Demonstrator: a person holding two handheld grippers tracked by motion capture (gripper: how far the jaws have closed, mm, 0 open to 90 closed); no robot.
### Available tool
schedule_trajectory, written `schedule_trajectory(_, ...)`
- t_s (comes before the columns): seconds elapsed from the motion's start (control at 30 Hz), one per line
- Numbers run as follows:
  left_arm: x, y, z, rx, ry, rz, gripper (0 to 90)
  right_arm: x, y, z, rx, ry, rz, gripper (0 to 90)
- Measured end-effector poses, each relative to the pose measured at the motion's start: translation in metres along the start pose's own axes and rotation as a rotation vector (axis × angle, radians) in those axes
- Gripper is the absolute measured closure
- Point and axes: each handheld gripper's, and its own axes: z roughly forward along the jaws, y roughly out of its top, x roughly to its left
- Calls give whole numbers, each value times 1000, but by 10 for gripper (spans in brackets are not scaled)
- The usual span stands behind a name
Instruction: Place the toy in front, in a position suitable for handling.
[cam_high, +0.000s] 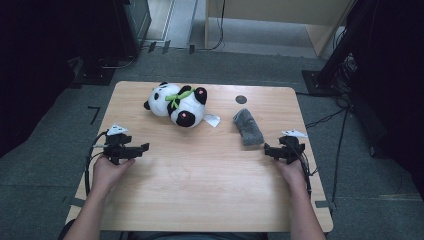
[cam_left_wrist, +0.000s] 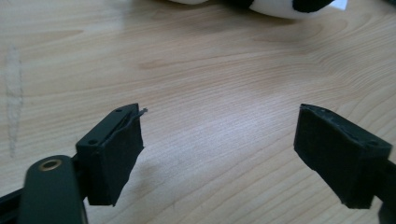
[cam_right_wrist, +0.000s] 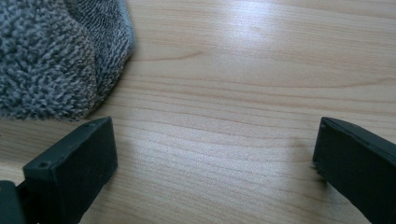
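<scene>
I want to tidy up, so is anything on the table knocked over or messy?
The panda toy is tipped over on its side at the far part of the table, with its white tag sticking out. The grey sock lies crumpled near the right gripper. Nothing looks spilled or broken.

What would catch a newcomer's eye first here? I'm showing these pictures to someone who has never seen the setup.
First the panda plush toy, black and white with a green ribbon, lying on its side at the far middle of the wooden table. Right of it lies a grey sock, just ahead of the right gripper; the left gripper hangs open, holding nothing.
</scene>
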Motion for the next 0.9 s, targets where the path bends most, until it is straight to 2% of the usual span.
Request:
schedule_trajectory(0.13, -3, 5, 1, 7, -2, 28, 209, 0, 0, 0, 0, 0, 0, 0)
schedule_trajectory(0.2, -5, 12, 2, 0, -18, 38, 214, 0, 0, 0, 0, 1, -1, 0)
schedule_trajectory(0.3, -5, 18, 4, 8, -43, 27, 224, 0, 0, 0, 0, 1, -3, 0)
schedule_trajectory(0.33, -6, 23, 6, 13, -41, 48, 230, 0, 0, 0, 0, 2, -3, 0)
schedule_trajectory(0.5, -8, 35, 8, 14, -52, 81, 244, 0, 0, 0, 0, 2, -4, 0)
schedule_trajectory(0.8, -8, 51, 14, 32, -68, 95, 273, -1, 1, -1, 6, 19, -22, 21)
schedule_trajectory(0.9, -8, 58, 16, 24, -97, 103, 312, -1, 1, -1, 5, 18, -22, 21)
